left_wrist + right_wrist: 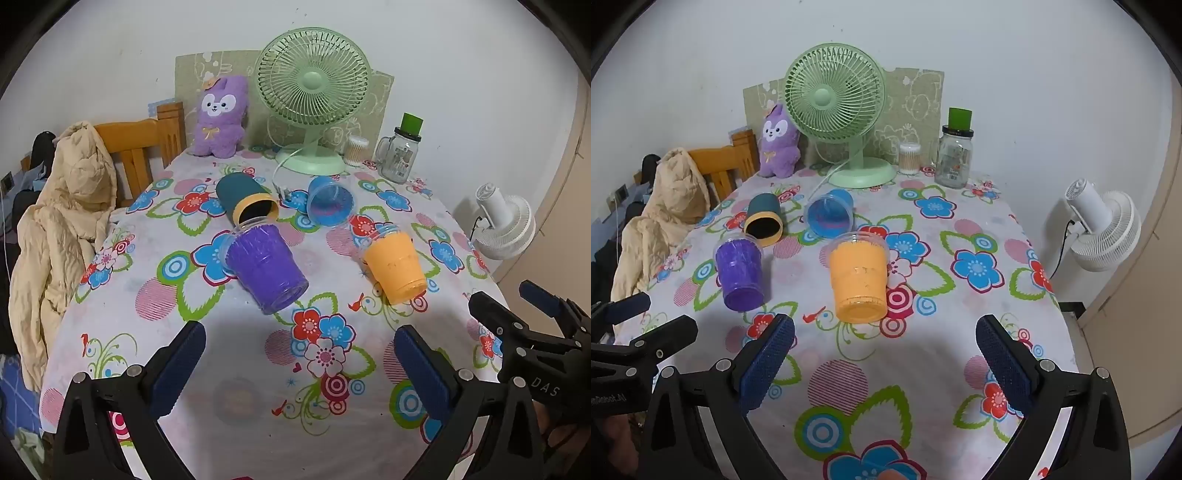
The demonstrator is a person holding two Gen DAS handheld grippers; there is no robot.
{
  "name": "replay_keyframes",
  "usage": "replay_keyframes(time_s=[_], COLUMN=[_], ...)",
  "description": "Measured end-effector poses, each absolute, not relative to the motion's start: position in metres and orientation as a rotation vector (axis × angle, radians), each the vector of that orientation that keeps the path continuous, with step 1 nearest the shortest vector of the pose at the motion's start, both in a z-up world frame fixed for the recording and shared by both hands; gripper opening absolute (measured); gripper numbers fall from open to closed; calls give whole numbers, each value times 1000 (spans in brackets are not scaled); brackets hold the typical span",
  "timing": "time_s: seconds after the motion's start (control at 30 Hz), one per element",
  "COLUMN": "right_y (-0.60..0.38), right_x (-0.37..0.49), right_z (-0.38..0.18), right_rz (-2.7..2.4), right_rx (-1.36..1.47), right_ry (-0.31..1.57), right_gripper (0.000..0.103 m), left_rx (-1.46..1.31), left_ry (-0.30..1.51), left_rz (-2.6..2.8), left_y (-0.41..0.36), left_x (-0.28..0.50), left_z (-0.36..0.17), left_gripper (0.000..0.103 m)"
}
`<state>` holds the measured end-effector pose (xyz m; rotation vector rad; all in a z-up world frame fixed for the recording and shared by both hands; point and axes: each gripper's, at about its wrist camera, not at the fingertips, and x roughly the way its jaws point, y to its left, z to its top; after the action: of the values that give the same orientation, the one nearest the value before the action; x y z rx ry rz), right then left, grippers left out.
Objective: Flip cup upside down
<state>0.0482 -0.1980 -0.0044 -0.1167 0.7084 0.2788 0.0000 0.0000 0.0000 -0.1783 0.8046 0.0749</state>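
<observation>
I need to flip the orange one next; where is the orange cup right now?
In the right wrist view the orange cup lies on its side mid-table, ahead of the open right tool, right of the purple cup.

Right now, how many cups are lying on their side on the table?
4. The purple cup lies front left, the orange cup front centre, the dark teal cup behind the purple one, and the blue cup behind the orange one. None seems hidden.
</observation>
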Motion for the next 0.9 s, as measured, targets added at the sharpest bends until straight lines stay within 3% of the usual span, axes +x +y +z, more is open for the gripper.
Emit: replay_keyframes(time_s=[0.9], right_y=[-187], right_x=[48], right_z=[-7], right_rz=[284], right_rx=[-143], right_ry=[718], right_gripper=[100], left_rx=[-196], left_ry=[817], left_rz=[84], left_y=[7], left_x=[-2], left_z=[-5], left_gripper=[103])
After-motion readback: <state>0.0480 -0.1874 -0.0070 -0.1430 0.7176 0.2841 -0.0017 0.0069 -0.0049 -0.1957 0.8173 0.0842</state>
